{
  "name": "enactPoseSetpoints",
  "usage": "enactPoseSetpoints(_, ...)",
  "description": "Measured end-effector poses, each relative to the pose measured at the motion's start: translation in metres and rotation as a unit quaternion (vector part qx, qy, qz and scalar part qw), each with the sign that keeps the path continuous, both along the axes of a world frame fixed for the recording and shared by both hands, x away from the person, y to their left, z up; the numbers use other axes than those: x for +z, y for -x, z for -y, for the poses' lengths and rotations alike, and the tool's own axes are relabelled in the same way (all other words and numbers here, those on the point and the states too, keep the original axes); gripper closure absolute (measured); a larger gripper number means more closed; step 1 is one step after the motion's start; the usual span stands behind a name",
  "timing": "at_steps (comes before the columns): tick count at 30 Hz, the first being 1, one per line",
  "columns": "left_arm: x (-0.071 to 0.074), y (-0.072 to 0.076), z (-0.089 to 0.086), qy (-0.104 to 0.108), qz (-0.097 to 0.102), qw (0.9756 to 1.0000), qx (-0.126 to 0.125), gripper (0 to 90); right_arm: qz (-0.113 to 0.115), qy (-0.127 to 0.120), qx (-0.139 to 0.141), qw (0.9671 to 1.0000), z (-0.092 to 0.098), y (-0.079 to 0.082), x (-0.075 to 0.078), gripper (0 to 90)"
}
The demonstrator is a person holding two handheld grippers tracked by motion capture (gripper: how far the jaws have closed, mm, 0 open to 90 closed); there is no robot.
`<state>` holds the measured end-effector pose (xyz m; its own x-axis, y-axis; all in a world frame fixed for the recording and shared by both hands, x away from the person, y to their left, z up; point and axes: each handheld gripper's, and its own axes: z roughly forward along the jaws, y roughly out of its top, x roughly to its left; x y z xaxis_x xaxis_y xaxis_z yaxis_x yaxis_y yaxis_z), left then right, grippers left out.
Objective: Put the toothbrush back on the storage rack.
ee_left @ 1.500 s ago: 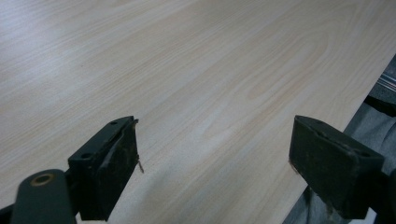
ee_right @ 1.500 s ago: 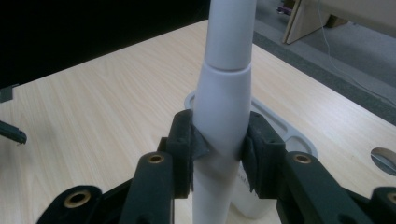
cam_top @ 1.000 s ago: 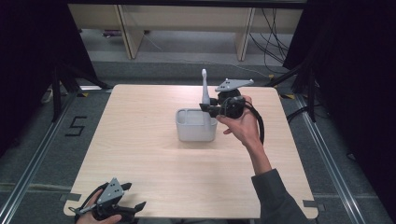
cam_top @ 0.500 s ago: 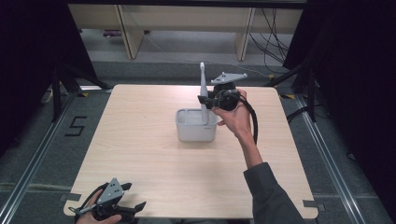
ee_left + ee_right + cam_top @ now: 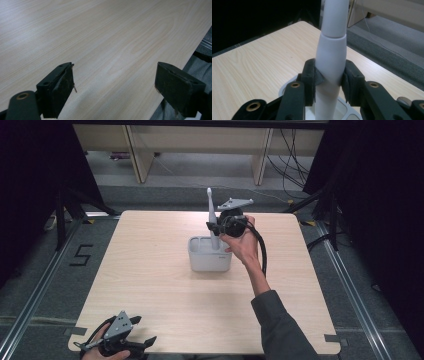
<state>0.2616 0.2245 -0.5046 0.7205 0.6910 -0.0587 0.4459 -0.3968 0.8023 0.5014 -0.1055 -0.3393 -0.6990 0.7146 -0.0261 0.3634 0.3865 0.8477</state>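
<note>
Right gripper point(image 5: 216, 227) clamps the white toothbrush point(image 5: 331, 60) upright, its foot just below the jaws inside the grey holder point(image 5: 210, 261). Lowering step; next, sink straight, then release.

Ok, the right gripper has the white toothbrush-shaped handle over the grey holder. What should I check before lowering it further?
1. Grip: right gripper jaws pressed on both sides of the tall white plastic toothbrush-shaped handle: ok.
2. Handle upright, not tilted in the jaws: ok.
3. Lower end over a compartment of the pale grey rectangular plastic holder: ok, right-hand compartment in the high view.
4. Lower end touching the compartment floor: cannot tell, hidden by the jaws.
5. Holder standing flat on the light wooden table: ok.
6. Left gripper open and far from the holder, at the near table edge: ok.
</note>
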Motion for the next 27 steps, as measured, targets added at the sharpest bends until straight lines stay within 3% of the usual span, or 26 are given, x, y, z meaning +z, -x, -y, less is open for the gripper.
enactPoseSetpoints(4,0.0,0.0,0.0,0.001,-0.001,1.0,-0.003,14.9,-0.003,0.02,0.001,0.9998,-0.007,-0.005,-0.01,66.8)
enactPoseSetpoints(5,0.001,-0.001,-0.002,-0.014,0.005,0.9999,-0.006,14.9,-0.001,0.02,-0.003,0.9998,-0.009,-0.006,-0.012,66.8)
enactPoseSetpoints(7,0.0,0.0,0.0,0.008,-0.001,1.0,0.001,14.9,-0.002,0.031,0.0,0.9995,-0.011,-0.008,-0.016,66.8)
enactPoseSetpoints(9,0.001,-0.001,-0.002,-0.01,0.002,0.9999,-0.007,14.9,-0.008,0.032,-0.001,0.9995,-0.012,-0.009,-0.02,66.8)
enactPoseSetpoints(12,0.001,-0.003,-0.003,-0.017,0.015,0.9997,-0.013,14.9,-0.014,0.032,-0.004,0.9994,-0.012,-0.011,-0.025,66.7)
enactPoseSetpoints(14,0.001,-0.001,-0.002,-0.013,0.004,0.9999,-0.007,14.9,-0.027,0.038,-0.007,0.9989,-0.013,-0.011,-0.031,66.8)
enactPoseSetpoints(15,0.0,0.0,0.0,0.007,-0.001,1.0,0.0,14.9,-0.025,0.04,-0.008,0.9989,-0.013,-0.012,-0.033,66.7)
enactPoseSetpoints(23,0.0,0.0,0.0,0.002,-0.001,1.0,-0.003,14.9,-0.045,0.05,-0.015,0.9976,-0.017,-0.012,-0.048,66.7)
enactPoseSetpoints(26,0.0,0.0,0.0,0.007,-0.001,1.0,0.001,14.9,-0.035,0.056,-0.013,0.9977,-0.016,-0.014,-0.052,66.7)
enactPoseSetpoints(27,0.0,0.0,0.0,0.007,0.0,1.0,0.0,14.9,-0.05,0.058,-0.014,0.9969,-0.017,-0.014,-0.055,66.7)
